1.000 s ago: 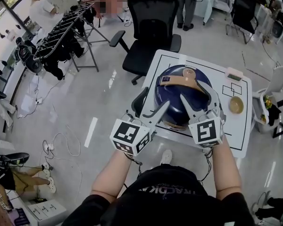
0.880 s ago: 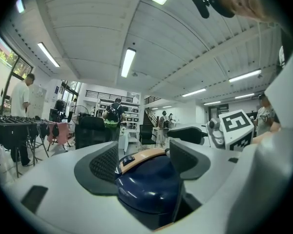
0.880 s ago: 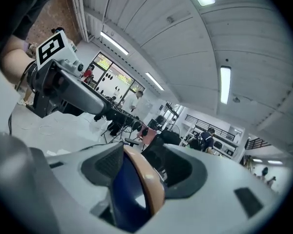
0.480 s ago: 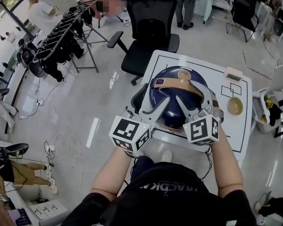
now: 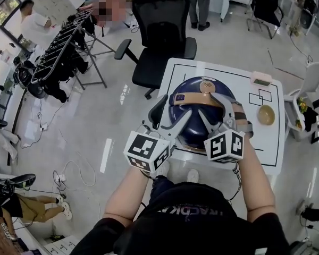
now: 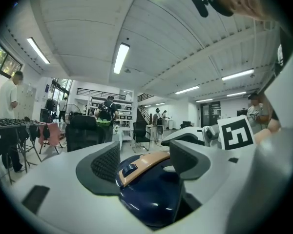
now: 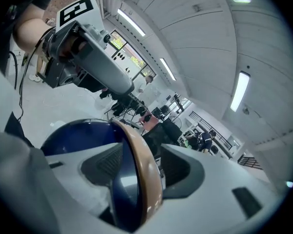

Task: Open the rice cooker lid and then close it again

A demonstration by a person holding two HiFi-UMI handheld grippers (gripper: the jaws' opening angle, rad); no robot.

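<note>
White table point(image 5: 271, 142), office chair point(image 5: 159, 31) beyond. Rice cooker point(image 5: 196, 113) mid-table, lid down. Left gripper point(image 5: 173, 117), right gripper point(image 5: 217, 111): jaws apart, astride its dome. Bowl point(image 5: 266, 115), table's right side: head view only.

Bright ceiling tubes point(image 6: 121, 57); fisheye edges; foreground blurred

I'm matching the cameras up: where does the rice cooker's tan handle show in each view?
Head view: the tan handle crosses the cooker's top, centre-right of the picture.
Left gripper view: tan handle at lower centre, between the parted jaws.
Right gripper view: tan handle at lower centre, seen edge-on between the parted jaws.
Shared landmark: the navy lid beneath it.
</note>
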